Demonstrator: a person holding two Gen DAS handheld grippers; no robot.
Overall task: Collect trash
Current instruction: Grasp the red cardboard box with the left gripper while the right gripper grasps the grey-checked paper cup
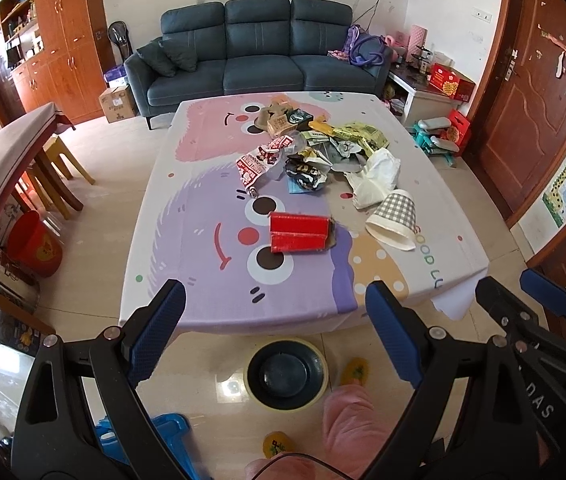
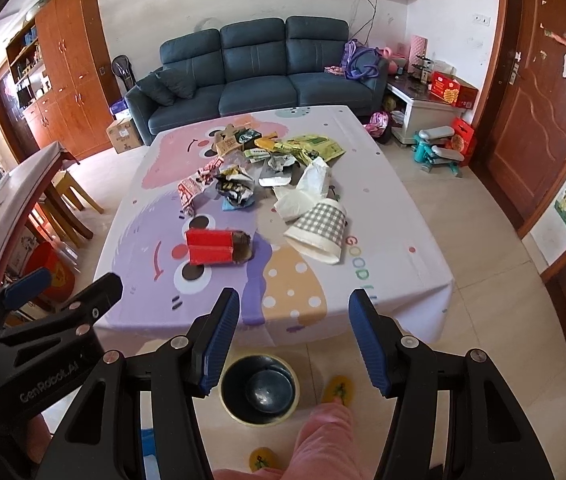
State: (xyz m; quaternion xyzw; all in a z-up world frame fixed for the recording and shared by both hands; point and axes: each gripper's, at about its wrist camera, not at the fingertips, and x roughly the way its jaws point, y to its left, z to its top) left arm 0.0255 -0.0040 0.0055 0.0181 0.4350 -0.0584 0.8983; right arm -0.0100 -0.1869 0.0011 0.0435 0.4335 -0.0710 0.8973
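1. The left gripper (image 1: 275, 312) hangs above the near edge of the table (image 1: 155, 208), its blue-padded fingers spread wide with nothing between them.
2. The right gripper (image 2: 294, 320) hangs beside it, also above the near edge, jaws apart and empty; in the left wrist view its side carries letters of which only "DAS" can be read.
3. In the right wrist view the left gripper's black body reads "GenRobot.AI".
4. The tablecloth (image 2: 155, 292) shows cartoon monsters, and the coloured letters "GOOD" run along its near right part.
5. A torn red carton (image 1: 300, 233) lies nearest, around the table's middle, apart from the rest.
6. To its right a grey-checked paper cup (image 1: 394, 218) lies on its side, mouth toward the near edge, touching a white plastic bag (image 1: 377, 178) just beyond.
7. The trash pile (image 1: 315, 148) spreads farther back: a red-and-white printed wrapper (image 1: 261, 160), yellow-green packets (image 1: 363, 134) and a brown cardboard box (image 1: 279, 122), all with print too small to read.
8. A dark waste bin (image 1: 287, 374) with a pale rim stands on the floor below the near table edge, between the two grippers.
9. A pink trouser leg (image 2: 323, 436) and yellow slippers (image 2: 339, 388) show beside the bin.
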